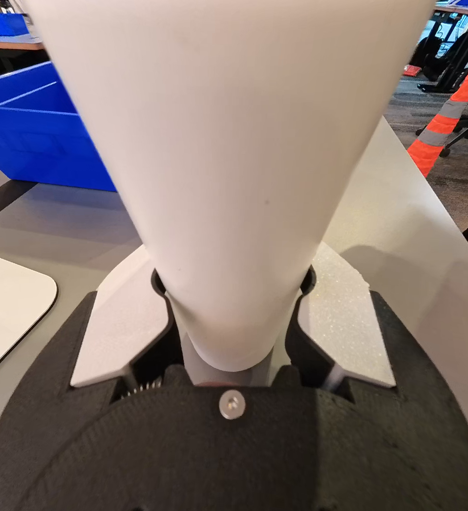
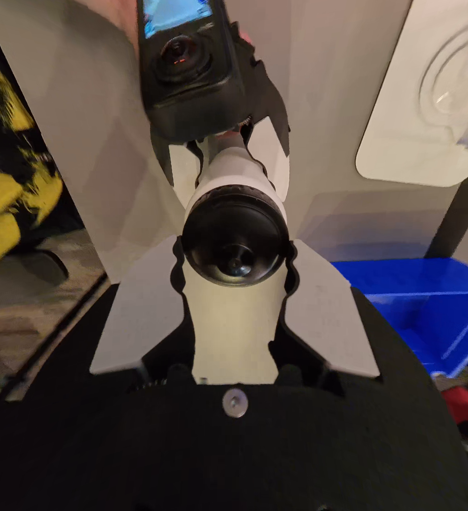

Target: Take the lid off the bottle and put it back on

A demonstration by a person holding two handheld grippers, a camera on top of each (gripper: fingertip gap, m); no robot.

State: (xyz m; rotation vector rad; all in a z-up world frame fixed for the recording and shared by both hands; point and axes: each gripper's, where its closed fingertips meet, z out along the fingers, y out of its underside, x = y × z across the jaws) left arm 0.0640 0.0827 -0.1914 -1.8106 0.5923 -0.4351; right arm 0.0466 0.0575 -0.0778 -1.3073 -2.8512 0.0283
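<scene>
White bottle (image 1: 221, 154) upright over grey table (image 1: 410, 276), your left gripper (image 1: 234, 279) clamped round its lower body. Black lid (image 2: 234, 239) sits on bottle top; your right gripper (image 2: 234, 258) closed against lid's sides. Blue bin (image 1: 31, 138) left of bottle.

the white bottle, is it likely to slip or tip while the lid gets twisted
The bottle looks smooth and matte with no ribs, so it may turn in the left gripper, which clamps only its lower end. It is tall and narrow, so probably tippy if released. The black lid has a ridged rim, so the right gripper likely gets firmer purchase.
</scene>
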